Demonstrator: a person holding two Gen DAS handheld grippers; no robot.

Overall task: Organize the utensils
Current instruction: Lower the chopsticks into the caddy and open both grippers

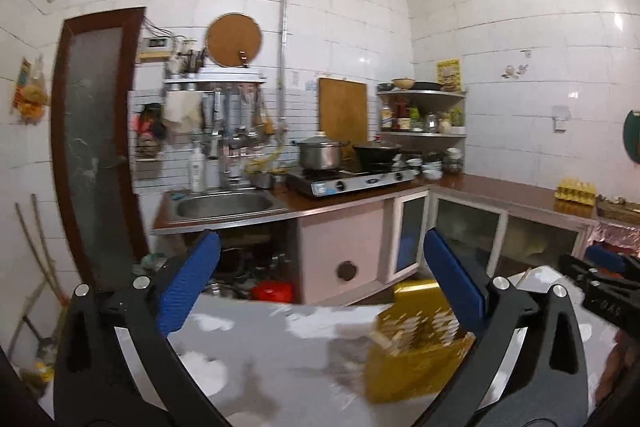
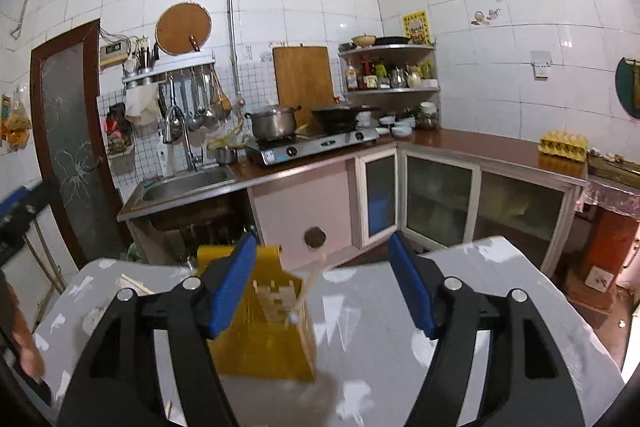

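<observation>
A kitchen seen from two handheld tools held low over a grey, paint-worn bench (image 2: pixel 360 339). On the bench stands a yellow slotted utensil holder (image 2: pixel 276 339), with pale wooden utensils (image 2: pixel 280 297) standing upright inside it, probably chopsticks or similar sticks, though motion blur hides the detail. One more pale stick (image 2: pixel 312 279) leans out of the holder's far corner, and a loose pair (image 2: pixel 134 285) lies on the bench to its left. The right gripper (image 2: pixel 322 283) has its blue pads parted fairly wide with nothing pressed between them, aimed over the holder. The left gripper (image 1: pixel 320 283) is spread fully wide and empty, with the holder (image 1: pixel 416 359) low beside its right pad. Both seem opened ready to reach for utensils. Behind are a sink (image 2: pixel 188 183), a stove with pots (image 2: pixel 312 143) and white tiled walls.
</observation>
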